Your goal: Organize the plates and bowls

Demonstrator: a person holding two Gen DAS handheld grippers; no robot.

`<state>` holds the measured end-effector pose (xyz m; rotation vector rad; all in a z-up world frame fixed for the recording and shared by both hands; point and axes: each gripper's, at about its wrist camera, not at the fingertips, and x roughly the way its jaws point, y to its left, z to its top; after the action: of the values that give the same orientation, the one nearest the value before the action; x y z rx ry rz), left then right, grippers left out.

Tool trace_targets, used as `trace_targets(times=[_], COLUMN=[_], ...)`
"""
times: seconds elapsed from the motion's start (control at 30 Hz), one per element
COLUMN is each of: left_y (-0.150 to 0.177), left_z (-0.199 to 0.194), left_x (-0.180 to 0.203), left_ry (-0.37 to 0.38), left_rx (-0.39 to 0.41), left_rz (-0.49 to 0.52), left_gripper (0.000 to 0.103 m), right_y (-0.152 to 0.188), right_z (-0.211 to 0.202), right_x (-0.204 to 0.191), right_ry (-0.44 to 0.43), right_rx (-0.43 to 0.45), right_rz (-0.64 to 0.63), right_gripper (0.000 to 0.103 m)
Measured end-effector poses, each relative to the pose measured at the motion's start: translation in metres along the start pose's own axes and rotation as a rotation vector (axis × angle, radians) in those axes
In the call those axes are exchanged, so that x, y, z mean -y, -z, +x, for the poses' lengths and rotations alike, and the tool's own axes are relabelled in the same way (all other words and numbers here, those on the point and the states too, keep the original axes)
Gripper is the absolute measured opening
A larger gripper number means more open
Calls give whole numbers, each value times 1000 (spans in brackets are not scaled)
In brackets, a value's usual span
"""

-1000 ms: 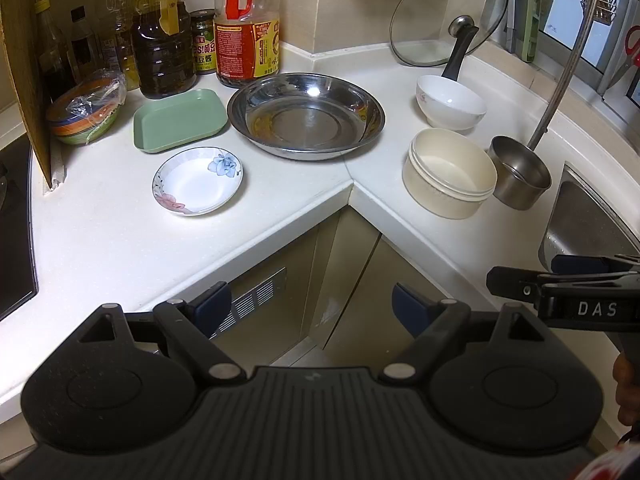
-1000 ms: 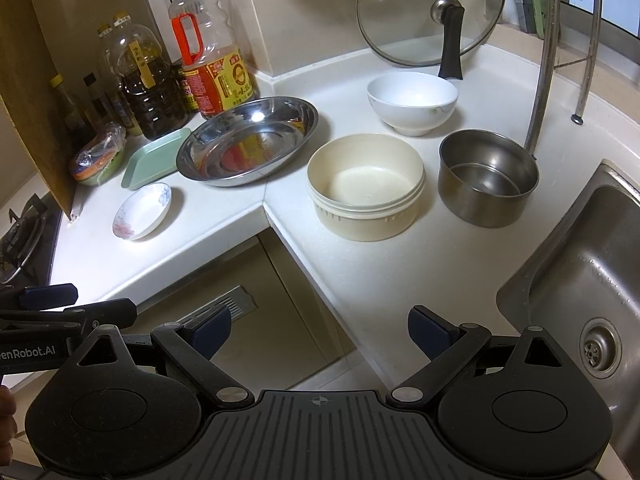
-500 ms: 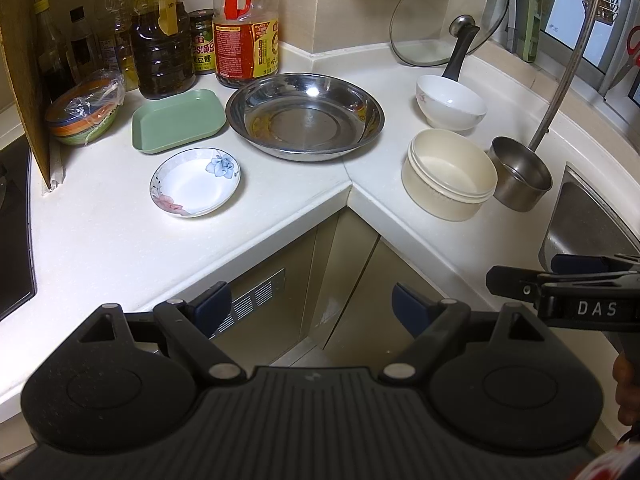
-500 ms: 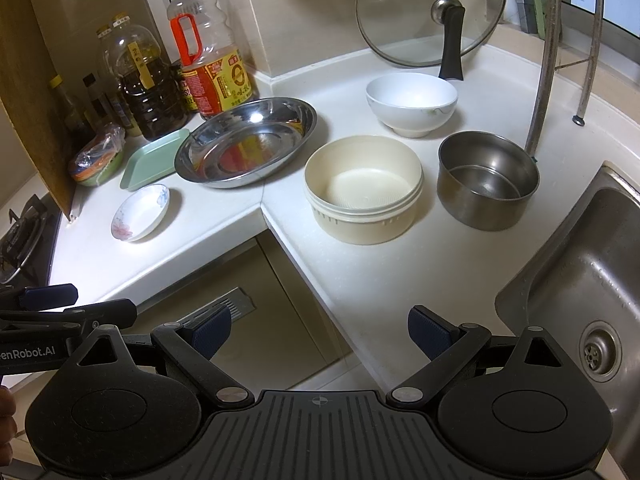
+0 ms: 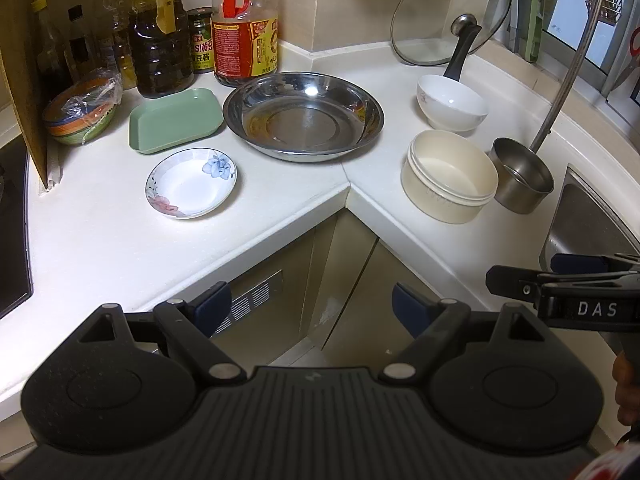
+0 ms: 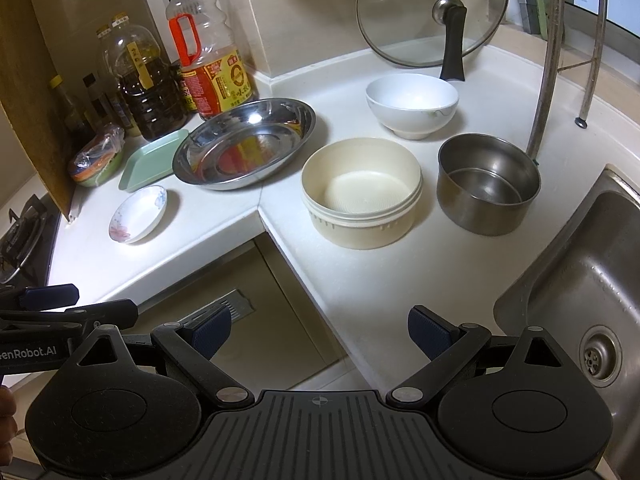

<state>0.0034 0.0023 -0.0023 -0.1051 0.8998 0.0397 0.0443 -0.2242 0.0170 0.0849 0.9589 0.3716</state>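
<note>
— Since the job is sorting plates and bowls, where do they sit right now?

— Spread along the corner countertop [image 5: 100,240]. On the left run: a small flowered saucer [image 5: 191,183] nearest the edge, a green rectangular plate [image 5: 176,120] behind it, and a wide steel dish [image 5: 303,116] just beside the green one, at the corner. On the right run: a cream bowl [image 6: 361,193] near the front, a white bowl [image 6: 412,101] behind it, and a steel pot [image 6: 488,183] just beside the cream bowl.

— Nothing nested?

— Not among the bare pieces, though the cream bowl's doubled rim may mean two are already stacked; I cannot be sure. Flat pieces lie left and deep ones right, so I'd judge the sorting has not begun.

— And the tools?

— Both hang back over the cabinet fronts, short of the counter. The left gripper [image 5: 306,306] has its jaws spread wide with nothing between them; the right gripper [image 6: 320,328] is the same, wide and empty. That stance suits a survey before choosing a first piece.

— What surrounds the dishes?

— Oil bottles [image 5: 160,40] line the wall behind the plates, a glass lid [image 6: 432,12] leans in the corner, and a sink [image 6: 580,300] opens to the right, so lifts should stay low and clear of them.
</note>
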Motion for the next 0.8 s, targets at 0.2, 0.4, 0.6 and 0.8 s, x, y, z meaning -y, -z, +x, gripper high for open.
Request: trace_targets(times=[0.2, 0.4, 0.6, 0.8], left_y=[-1, -5, -9, -15], left_z=[2, 7, 9, 9], left_x=[2, 6, 5, 5], left_ry=[-1, -5, -21, -59], left_rx=[-2, -7, -3, 13], left_rz=[-1, -7, -19, -40], left_gripper=[86, 86, 86, 86], right_y=[0, -6, -13, -23], right_z=[1, 4, 2, 5], right_x=[1, 7, 12, 17], right_ry=[0, -11, -62, -115], right_rx=[1, 4, 72, 122], right_rz=[-1, -3, 3, -6], right_gripper=[95, 95, 95, 96])
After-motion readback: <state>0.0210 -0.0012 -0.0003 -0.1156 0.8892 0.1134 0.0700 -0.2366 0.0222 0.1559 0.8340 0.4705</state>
